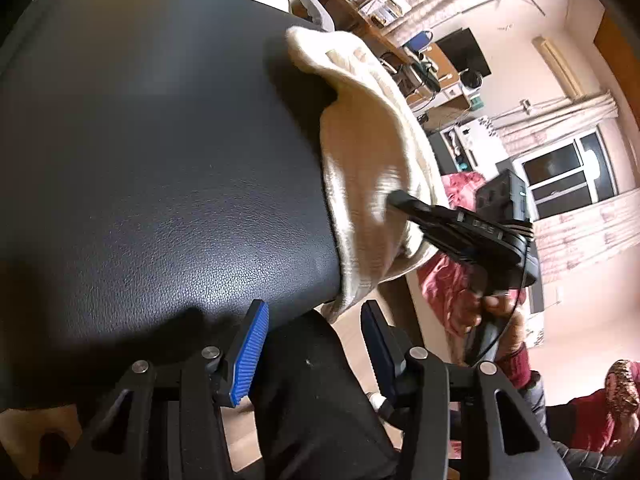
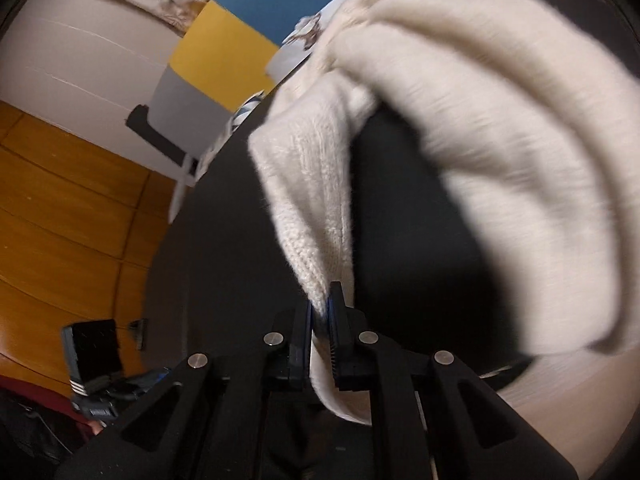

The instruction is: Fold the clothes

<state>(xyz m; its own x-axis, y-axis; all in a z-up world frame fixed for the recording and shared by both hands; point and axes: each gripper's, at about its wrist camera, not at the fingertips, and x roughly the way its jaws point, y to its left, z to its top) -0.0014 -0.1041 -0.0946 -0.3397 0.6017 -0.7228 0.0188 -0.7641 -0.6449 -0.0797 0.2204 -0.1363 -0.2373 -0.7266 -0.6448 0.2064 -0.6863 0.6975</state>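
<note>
A cream knitted garment [image 1: 368, 168] lies bunched along the right edge of a black leather-like surface [image 1: 160, 140]. My right gripper [image 1: 396, 198] reaches in from the right and is shut on a fold of it. In the right wrist view the ribbed edge of the garment [image 2: 308, 200] runs down into the right gripper [image 2: 320, 308], pinched between the pads, and the rest arches up to the right. My left gripper [image 1: 316, 320] stands open at the near edge of the surface, with nothing between its fingers. The garment's lower hem hangs just beyond it.
A hand [image 1: 492, 308] holds the right gripper's handle. Dark trousers [image 1: 320, 400] fill the space under the left gripper. A red cloth [image 1: 460, 188], a cluttered desk [image 1: 372, 20] and a window [image 1: 568, 168] lie to the right. Wooden boards [image 2: 60, 208] show at the left.
</note>
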